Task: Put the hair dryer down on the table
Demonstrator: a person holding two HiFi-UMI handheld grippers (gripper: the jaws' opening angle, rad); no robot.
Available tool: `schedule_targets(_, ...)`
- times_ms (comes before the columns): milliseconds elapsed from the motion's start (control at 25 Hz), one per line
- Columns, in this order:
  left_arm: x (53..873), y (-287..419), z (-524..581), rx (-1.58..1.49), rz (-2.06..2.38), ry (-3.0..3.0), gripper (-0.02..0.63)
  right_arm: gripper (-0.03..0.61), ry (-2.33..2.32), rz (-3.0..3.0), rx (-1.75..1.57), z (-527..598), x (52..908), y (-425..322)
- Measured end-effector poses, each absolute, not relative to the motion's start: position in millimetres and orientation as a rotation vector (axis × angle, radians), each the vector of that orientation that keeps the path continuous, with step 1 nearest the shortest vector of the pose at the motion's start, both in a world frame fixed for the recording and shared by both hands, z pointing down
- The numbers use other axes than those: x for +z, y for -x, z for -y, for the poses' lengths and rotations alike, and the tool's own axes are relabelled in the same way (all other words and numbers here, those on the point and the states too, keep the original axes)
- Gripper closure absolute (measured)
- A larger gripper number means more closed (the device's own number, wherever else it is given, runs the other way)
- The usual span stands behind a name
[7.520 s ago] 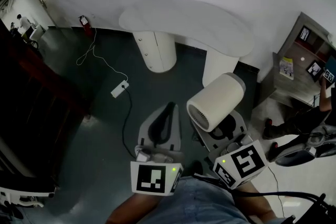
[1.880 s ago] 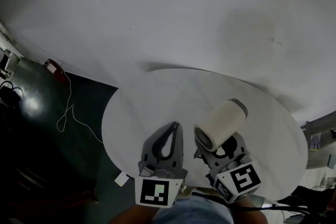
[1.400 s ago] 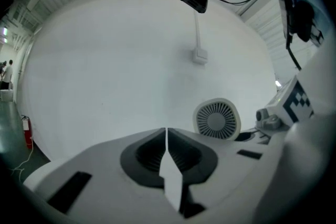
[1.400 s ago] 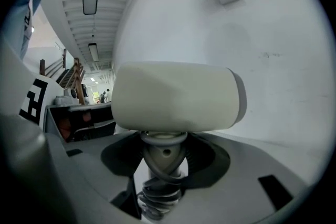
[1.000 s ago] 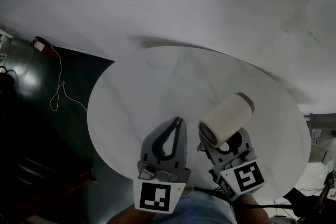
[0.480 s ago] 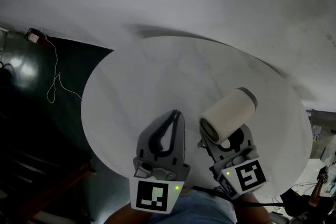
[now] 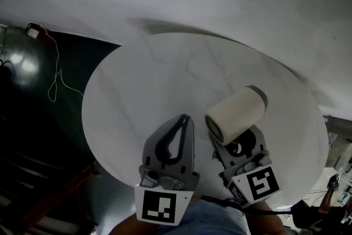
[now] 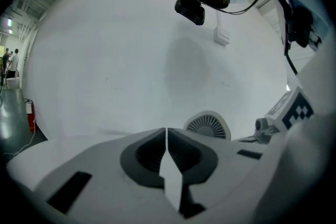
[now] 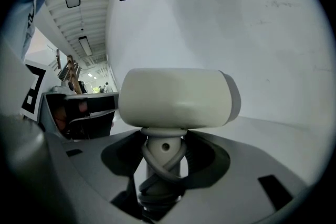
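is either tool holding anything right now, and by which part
The right tool grips the hair dryer by its cord-wrapped handle, barrel above the jaws. The left tool is shut and empty.

Cream hair dryer (image 7: 236,114), barrel sideways (cord-wrapped handle (image 9: 161,149) below), over round white table (image 7: 140,85).

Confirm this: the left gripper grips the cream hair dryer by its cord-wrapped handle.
Not the left. The right gripper grips the cream hair dryer by its cord-wrapped handle, as the right gripper view shows; the left gripper is shut on nothing.
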State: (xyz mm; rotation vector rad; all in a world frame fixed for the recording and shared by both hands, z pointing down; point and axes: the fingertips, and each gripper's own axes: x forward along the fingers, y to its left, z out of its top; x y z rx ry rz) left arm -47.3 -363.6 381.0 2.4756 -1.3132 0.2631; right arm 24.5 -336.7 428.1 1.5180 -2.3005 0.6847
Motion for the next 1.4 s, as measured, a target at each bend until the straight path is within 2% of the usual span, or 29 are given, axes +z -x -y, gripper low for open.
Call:
schedule_targets(520, 409, 53, 384, 0.297, 1.327, -2.406, 0.597, 0.354, -1.435, 2.274, 0.722, 353, 454, -15)
schedule_targets(1400, 430, 72, 395, 0.304, 1.341, -2.336, 0.597, 0.353, -1.288, 2.024, 0.599, 349, 494, 8)
